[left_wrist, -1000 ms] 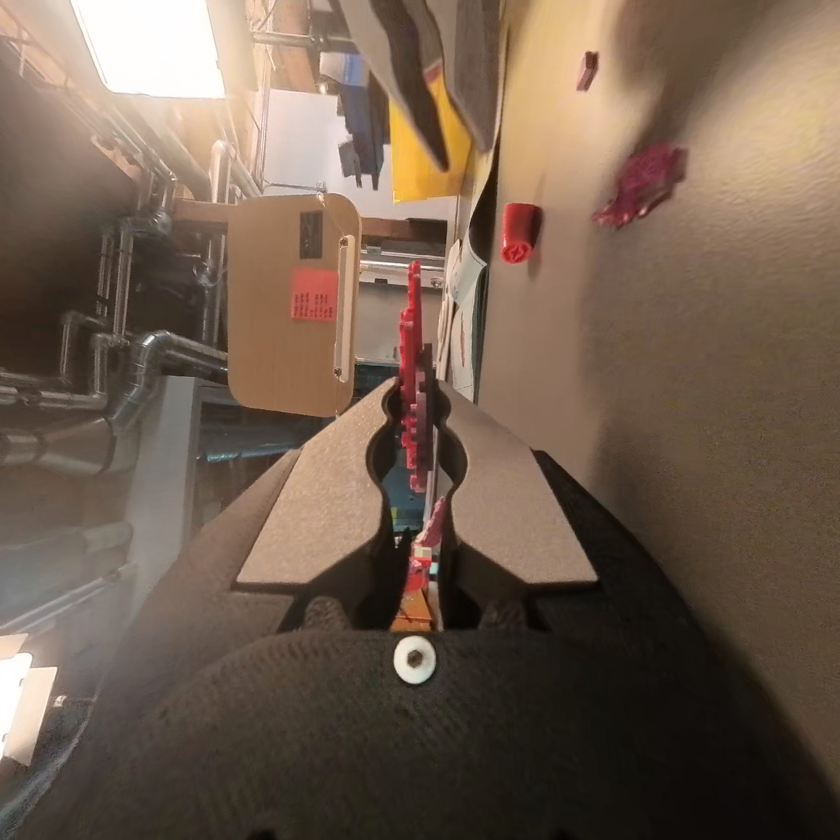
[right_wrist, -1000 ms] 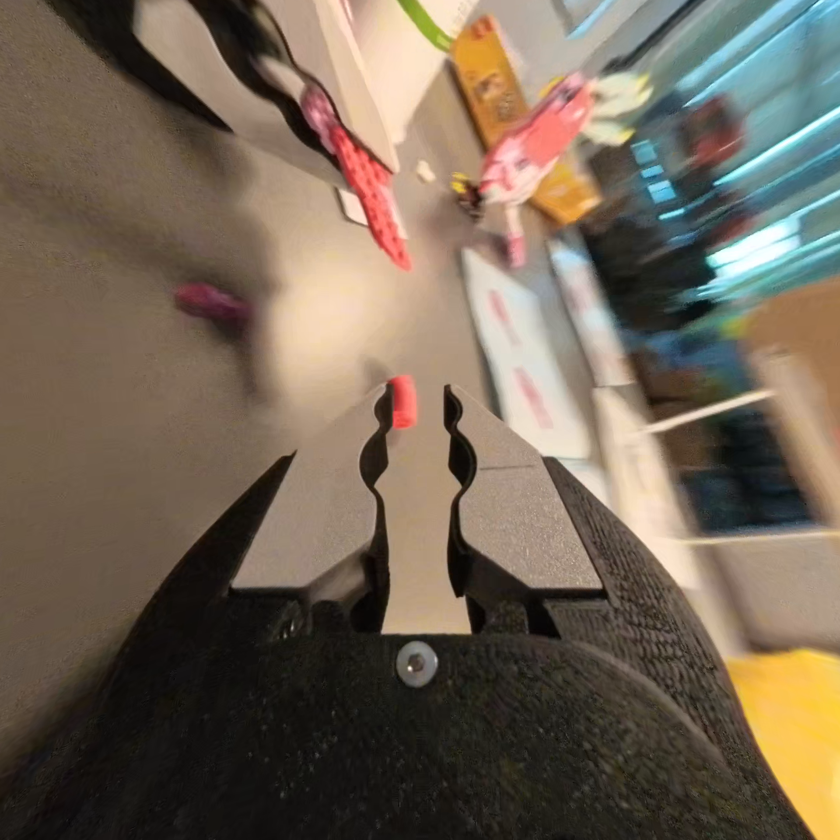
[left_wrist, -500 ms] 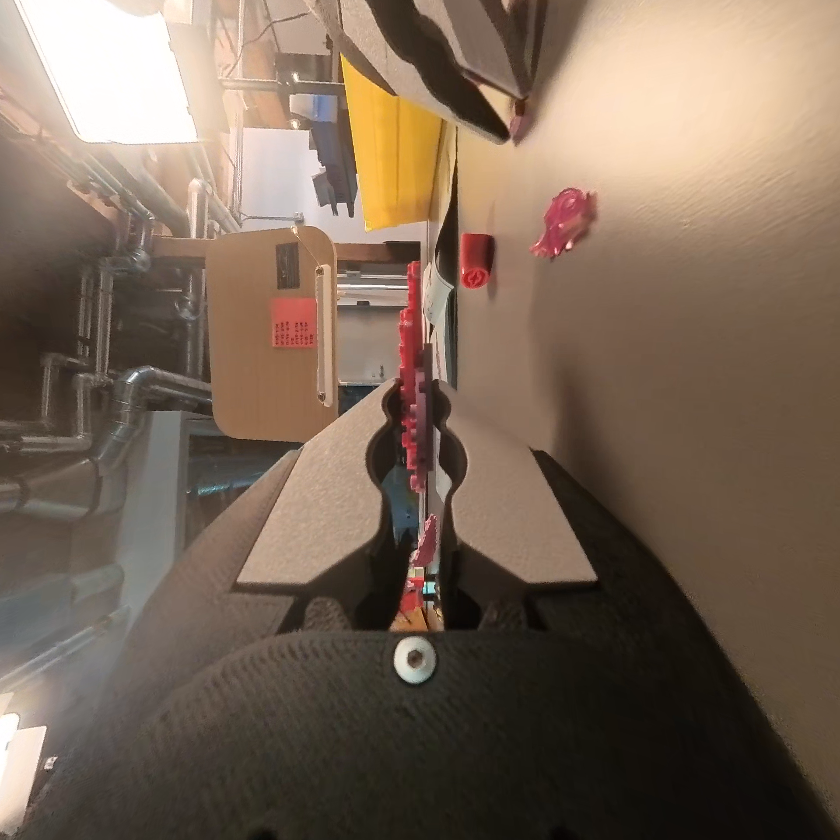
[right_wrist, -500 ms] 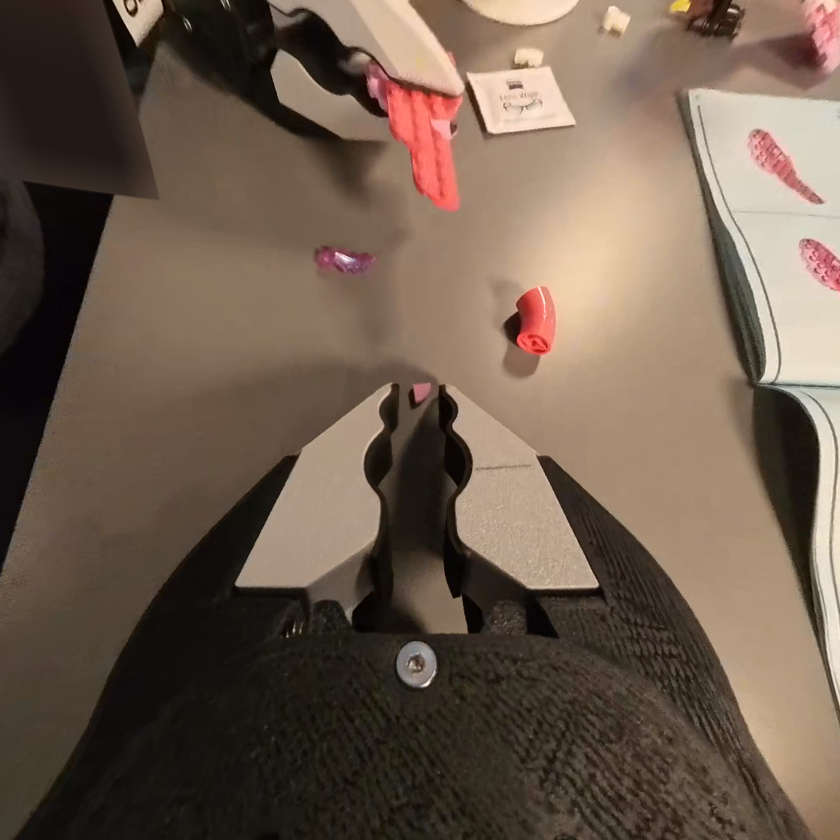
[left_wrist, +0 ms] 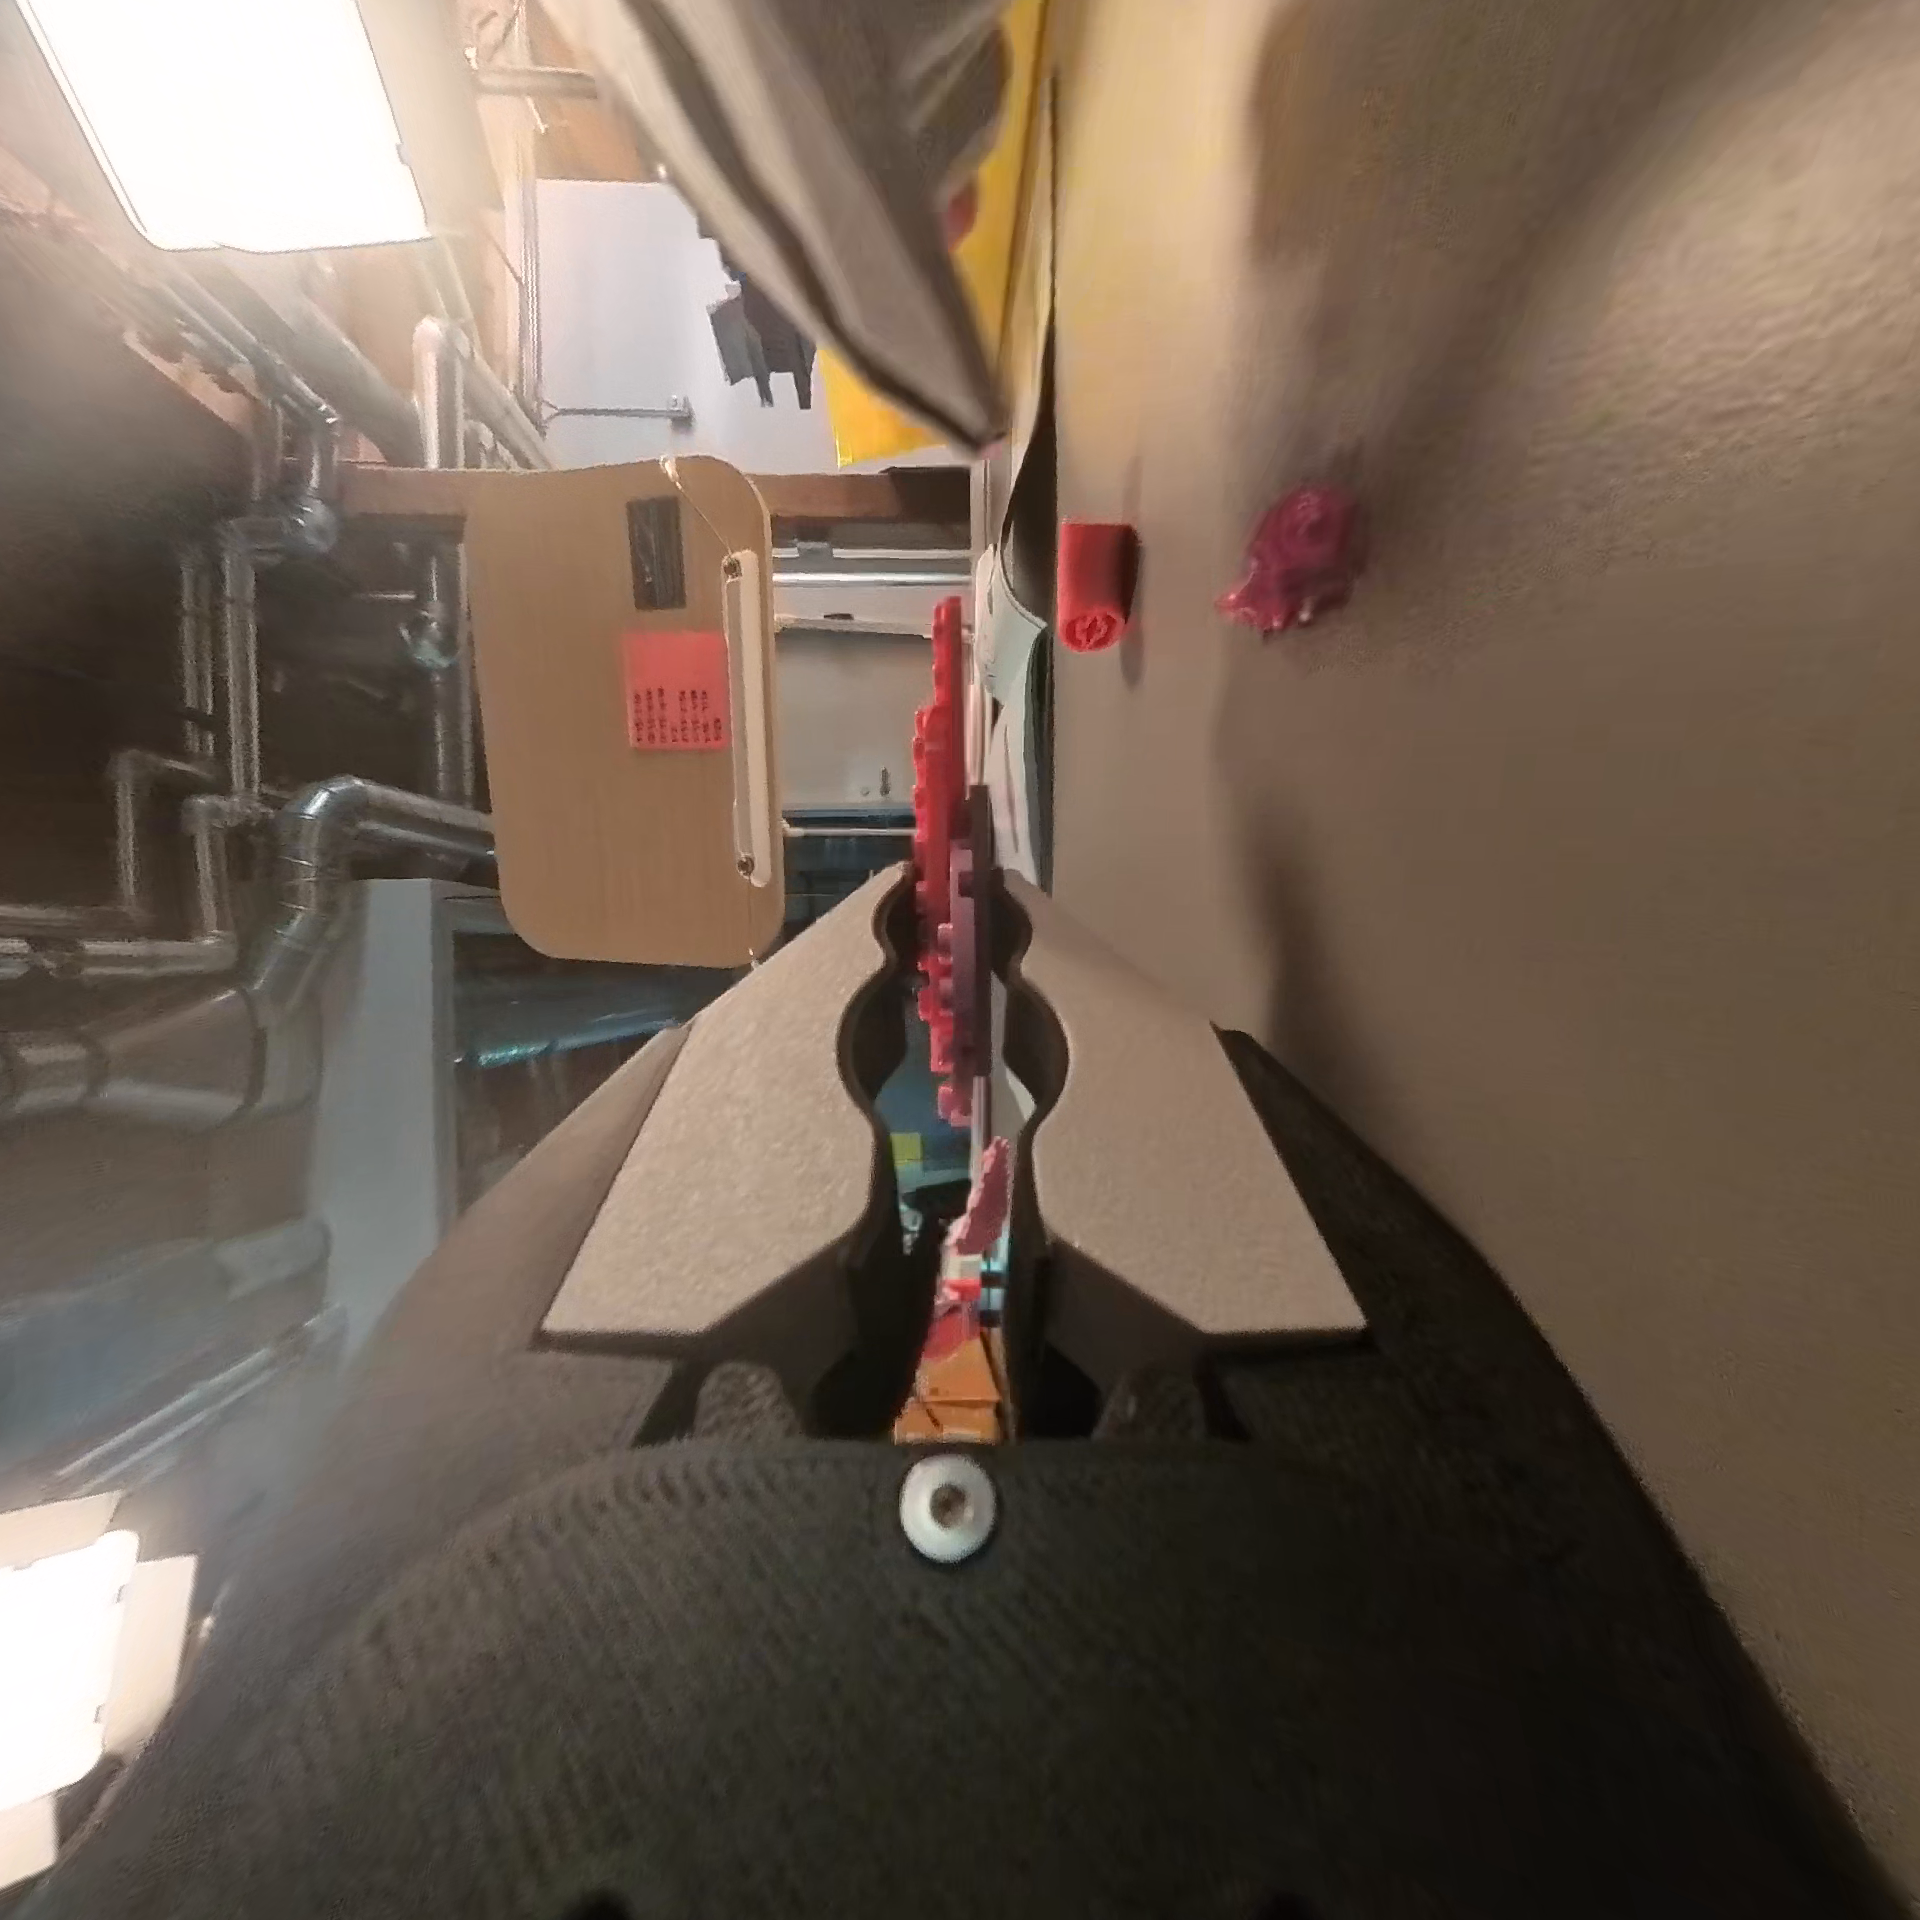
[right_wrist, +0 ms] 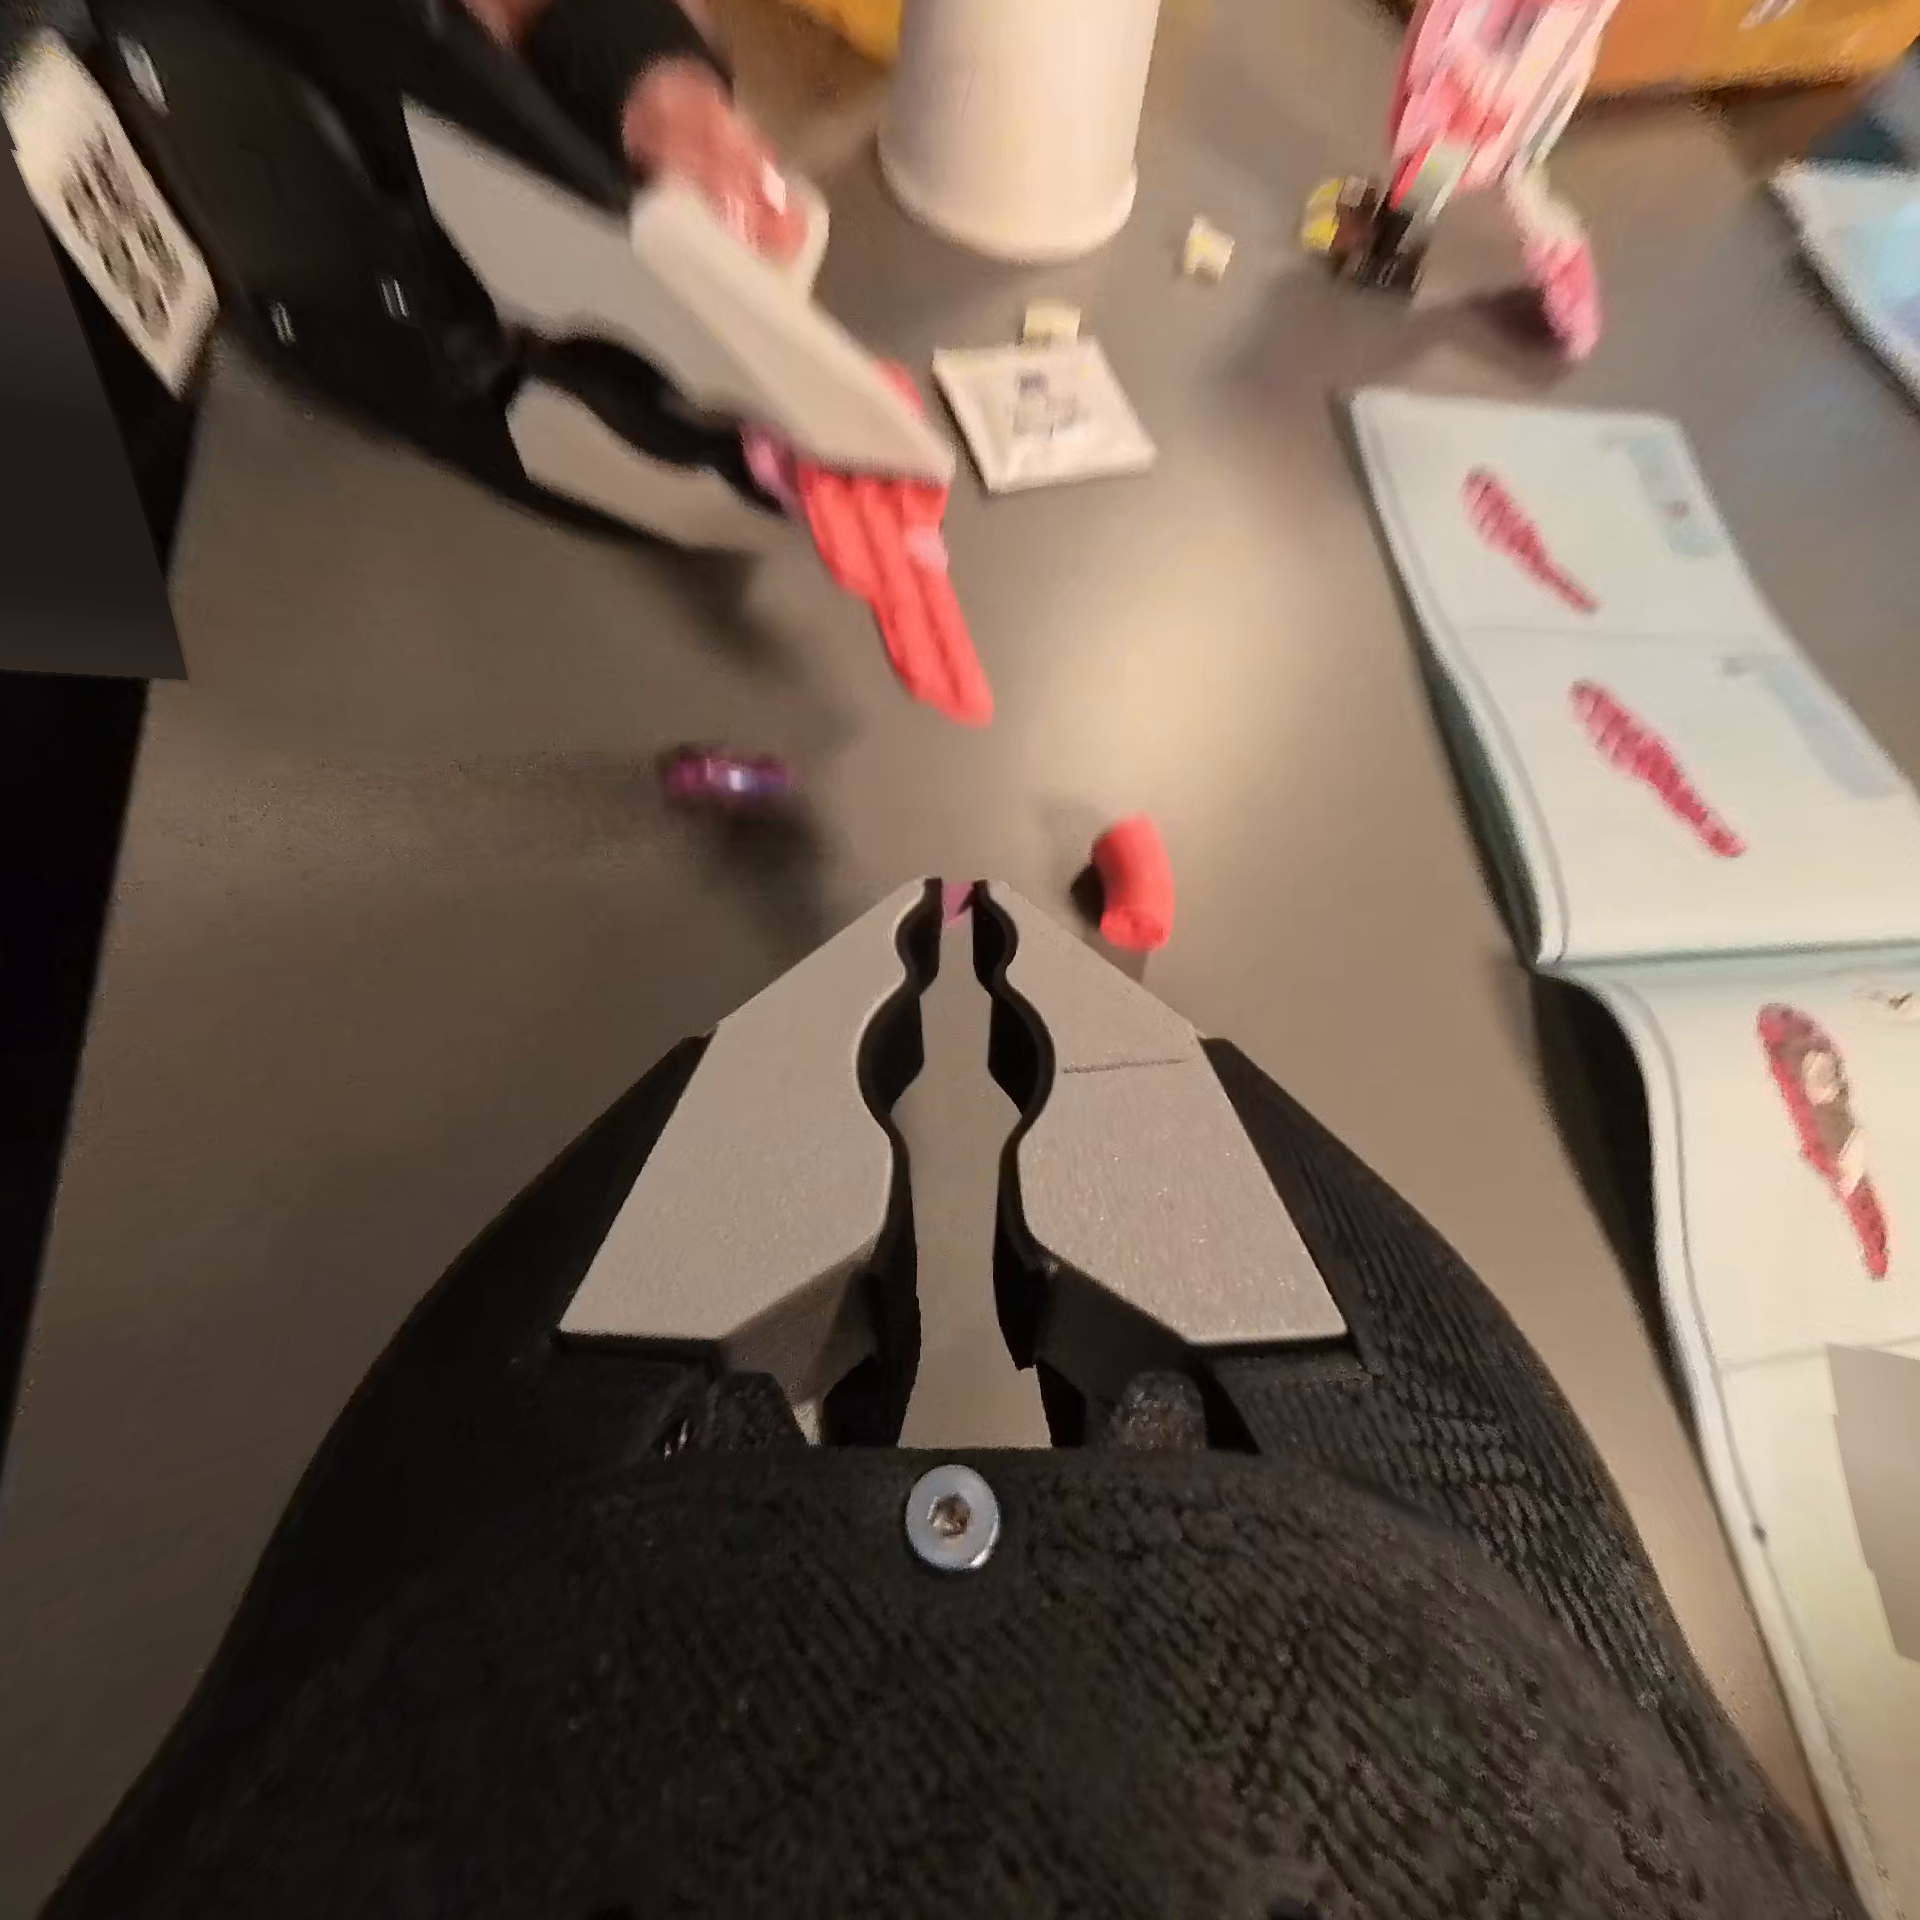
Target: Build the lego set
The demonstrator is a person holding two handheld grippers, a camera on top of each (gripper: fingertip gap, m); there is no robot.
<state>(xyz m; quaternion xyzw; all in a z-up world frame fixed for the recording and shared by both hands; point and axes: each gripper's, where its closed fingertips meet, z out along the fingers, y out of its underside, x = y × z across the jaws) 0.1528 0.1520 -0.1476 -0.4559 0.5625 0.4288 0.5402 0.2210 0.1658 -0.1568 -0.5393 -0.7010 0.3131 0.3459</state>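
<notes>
While my left claw [left_wrist: 961, 894] is turned on its side, so that the grey surface [left_wrist: 1558, 935] stands like a wall along the right of its view, it is clenched on a flat assembly of red studded plates [left_wrist: 940, 831] with a darker purple plate against one face. Both pads press on the assembly, and its red end sticks out well past the fingertips. From my right wrist view the same assembly [right_wrist: 914, 613] juts from that claw, held in the air above the surface, though it is blurred there.

My right claw [right_wrist: 958, 896] points down at the surface [right_wrist: 416, 1039] with its jaws nearly together, and a small pink piece [right_wrist: 956, 899] sits pinched between the very tips. It is too small and blurred for me to tell its shape.

Just beside the right fingertips lies a short red curved cylinder piece [right_wrist: 1132, 883], on the surface and clear of the claw. Farther left, well apart from it, lies a translucent magenta piece [right_wrist: 717, 774]. Both also show in my left view, the cylinder [left_wrist: 1091, 603] and the magenta piece [left_wrist: 1299, 561] near each other.

To the right an open instruction booklet [right_wrist: 1662, 727] with pictures of red parts lies flat. At the far edge stand a white cylindrical container [right_wrist: 1018, 135], a small white packet [right_wrist: 1039, 426], and a pink and white built model [right_wrist: 1486, 135], blurred.
</notes>
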